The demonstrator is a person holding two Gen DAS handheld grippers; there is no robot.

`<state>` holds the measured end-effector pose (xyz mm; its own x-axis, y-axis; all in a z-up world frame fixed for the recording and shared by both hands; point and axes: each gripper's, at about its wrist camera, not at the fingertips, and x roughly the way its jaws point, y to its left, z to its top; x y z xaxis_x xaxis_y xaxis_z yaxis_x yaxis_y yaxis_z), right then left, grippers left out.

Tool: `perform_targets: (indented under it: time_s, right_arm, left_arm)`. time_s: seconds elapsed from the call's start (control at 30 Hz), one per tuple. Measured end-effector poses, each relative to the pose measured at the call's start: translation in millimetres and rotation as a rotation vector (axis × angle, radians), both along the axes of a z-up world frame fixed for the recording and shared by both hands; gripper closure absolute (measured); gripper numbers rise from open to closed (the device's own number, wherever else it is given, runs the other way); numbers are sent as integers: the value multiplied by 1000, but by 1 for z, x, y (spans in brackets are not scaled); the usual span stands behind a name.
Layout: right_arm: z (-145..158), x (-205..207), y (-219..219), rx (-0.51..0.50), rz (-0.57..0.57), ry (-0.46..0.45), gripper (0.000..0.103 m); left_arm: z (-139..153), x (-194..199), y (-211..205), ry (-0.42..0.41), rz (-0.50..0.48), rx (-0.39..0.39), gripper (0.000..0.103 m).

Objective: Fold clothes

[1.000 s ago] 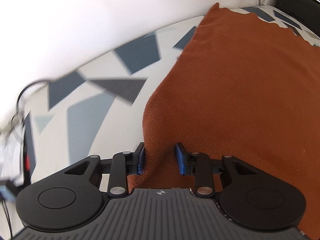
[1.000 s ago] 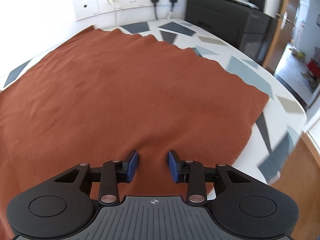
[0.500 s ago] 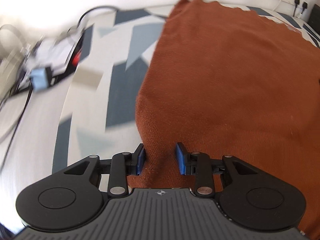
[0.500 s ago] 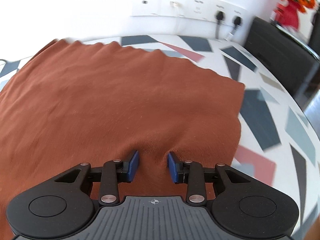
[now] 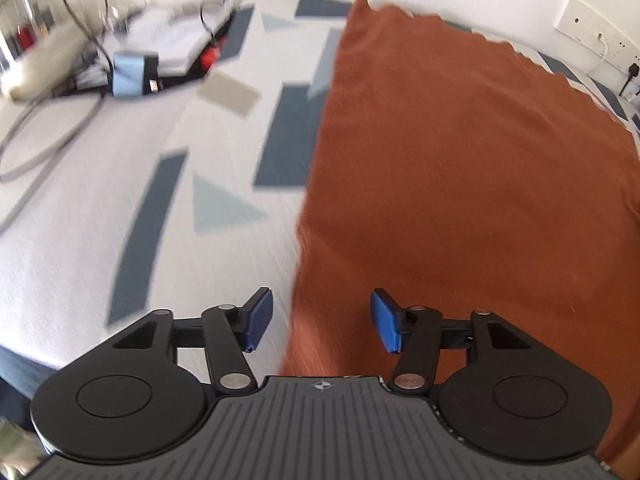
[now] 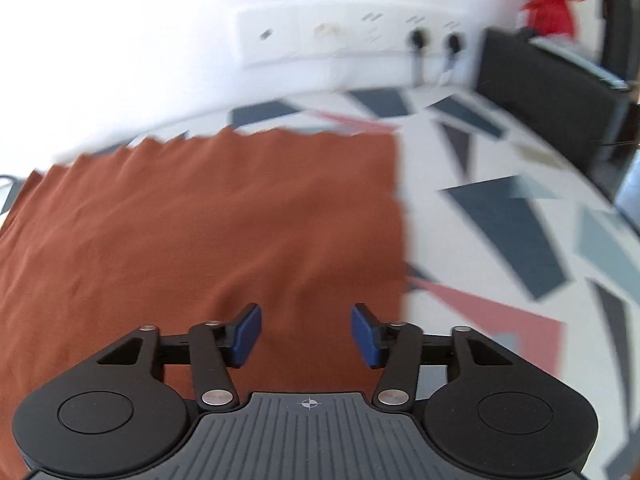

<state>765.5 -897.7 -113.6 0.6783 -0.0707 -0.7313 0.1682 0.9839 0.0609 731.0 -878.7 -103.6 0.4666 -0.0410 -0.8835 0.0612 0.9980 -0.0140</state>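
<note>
Both grippers just opened and let go: left gripper [image 5: 322, 320] straddles the left edge of the rust cloth [image 5: 460, 168], right gripper [image 6: 306, 336] sits over its right side, pads clear of fabric. Cloth lies flat on the patterned tabletop [image 5: 140, 184], far edge toward the wall sockets [image 6: 340, 36]; probably released so this fold settles before regripping.

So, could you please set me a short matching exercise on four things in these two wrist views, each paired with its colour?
Things:
1. cloth
2. pads of the left tongs
3. socket strip on the wall
4. small box among the cables

Colours:
A. white
B. light blue
C. rust orange
D. dark blue

Pairs: 1-C, 2-D, 3-A, 4-B
</note>
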Motion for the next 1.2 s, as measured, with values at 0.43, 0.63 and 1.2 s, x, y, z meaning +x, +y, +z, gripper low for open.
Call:
perform_targets:
  time_s: [0.43,0.63,1.2]
  right_arm:
    - [-17,-7,-14,-43,39,47,94]
    - [-20,40,-8,-147,101,47,95]
    - [-3,82,-36,-28,68,3,57]
  left_arm:
    - [-10,12,-52,-3,-166,135,86]
    - [-10,2,-74,13,-157,97,86]
    - [7,-3,-75,-74,-37,-64,41]
